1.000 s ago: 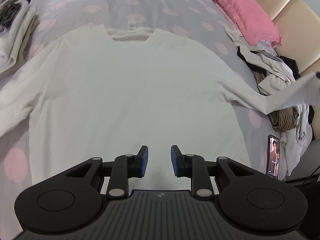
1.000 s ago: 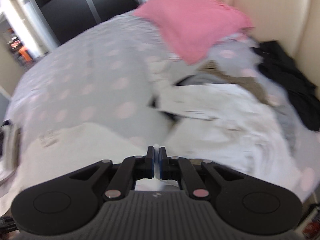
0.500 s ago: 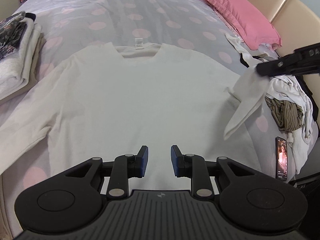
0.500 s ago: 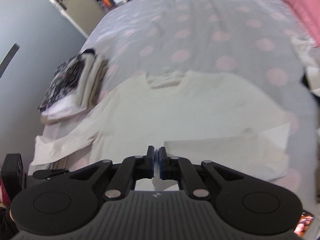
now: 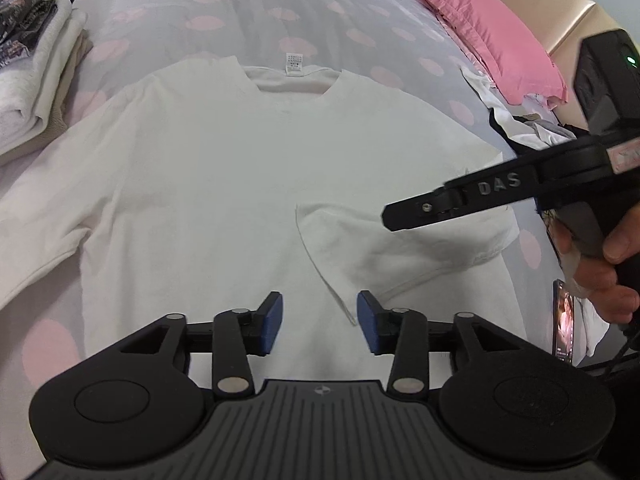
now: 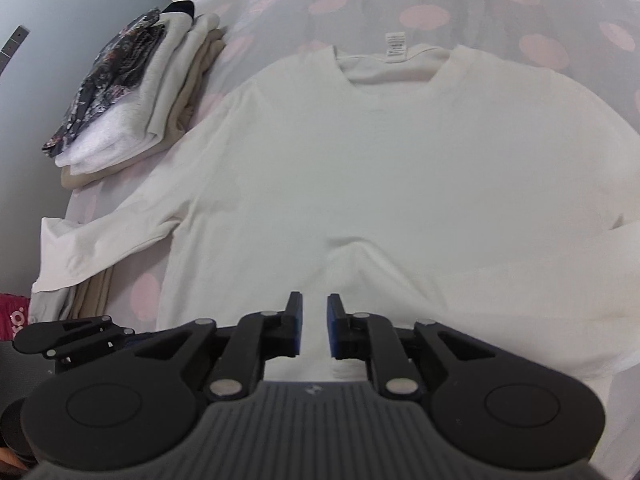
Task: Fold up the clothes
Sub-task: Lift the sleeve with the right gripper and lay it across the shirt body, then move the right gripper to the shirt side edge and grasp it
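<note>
Left gripper (image 5: pixel 319 322): fingers spread wide, blue pads apart, nothing between them; poised over the lower body of the shirt.
Right gripper (image 6: pixel 313 325): fingers parted by a narrow gap, holding nothing; seen from the left wrist view as a black arm (image 5: pixel 472 200) right of and beyond the left fingers, above the folded sleeve; gripped by the person's hand (image 5: pixel 600 256).
Shirt (image 5: pixel 224 168): one white long-sleeved shirt, flat on the bed, collar and label (image 5: pixel 294 65) at the far end beyond both finger pairs.
Right sleeve (image 5: pixel 384 248): folded inward across the body; its cuff edge lies just ahead of the left gripper's right finger.
Left sleeve (image 6: pixel 100 240): extended outward, far left of the right fingers, cuff at the bed edge.
Containers: none in view.
Surface: bed sheet (image 5: pixel 256 4), grey with pink dots; shirt touches it directly.
Folded stack (image 6: pixel 132 92): one pile at far left of the fingers; dark patterned garment on top, grey and beige layers below.
Pillow (image 5: pixel 484 28): one, pink, far right beyond the fingers, against a beige padded headboard (image 5: pixel 560 12).
Loose clothes (image 5: pixel 532 128): one unfolded heap, right, below the pillow.
Phone (image 5: pixel 564 328): one, screen lit, at the right bed edge.
</note>
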### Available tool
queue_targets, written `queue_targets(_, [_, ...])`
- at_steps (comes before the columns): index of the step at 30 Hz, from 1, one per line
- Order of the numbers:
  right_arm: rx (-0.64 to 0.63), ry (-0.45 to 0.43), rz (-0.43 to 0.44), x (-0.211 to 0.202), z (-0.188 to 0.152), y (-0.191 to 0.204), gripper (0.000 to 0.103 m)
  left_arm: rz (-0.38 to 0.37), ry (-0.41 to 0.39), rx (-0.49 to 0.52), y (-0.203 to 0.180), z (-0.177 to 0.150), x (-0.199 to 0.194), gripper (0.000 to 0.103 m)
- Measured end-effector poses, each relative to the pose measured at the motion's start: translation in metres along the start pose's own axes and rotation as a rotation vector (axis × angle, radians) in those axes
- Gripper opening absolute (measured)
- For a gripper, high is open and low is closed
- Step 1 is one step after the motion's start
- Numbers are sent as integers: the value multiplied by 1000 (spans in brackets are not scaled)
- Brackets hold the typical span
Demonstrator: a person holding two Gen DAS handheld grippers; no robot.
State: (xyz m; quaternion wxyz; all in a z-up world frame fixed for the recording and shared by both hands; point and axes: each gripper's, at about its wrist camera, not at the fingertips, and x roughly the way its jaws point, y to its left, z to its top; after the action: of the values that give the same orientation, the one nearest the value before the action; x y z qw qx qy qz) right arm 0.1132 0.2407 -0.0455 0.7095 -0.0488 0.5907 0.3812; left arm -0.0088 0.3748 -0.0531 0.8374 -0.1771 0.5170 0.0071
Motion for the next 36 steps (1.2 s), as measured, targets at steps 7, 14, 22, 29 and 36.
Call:
queue_targets(7, [16,-92,-120,-46,-10,-66,29,14,-16,-51,4,26,41,42])
queue_targets(14, [154,-151,-266,-91,-48,-170,34,84,-1,-17,-1,51,99,38])
queue_targets(22, [328,-152,-268,-95,-76,-242,35,138,9,62,-16,53,124,2])
queue_targets(29, [380,-140,-269,-87,-72,-262,35,13,-122,44,-35,80,54,1])
queue_targets(36, [382,-144,-258,-88,-69,-264,35,-12,-241,69,-44,131,-29,1])
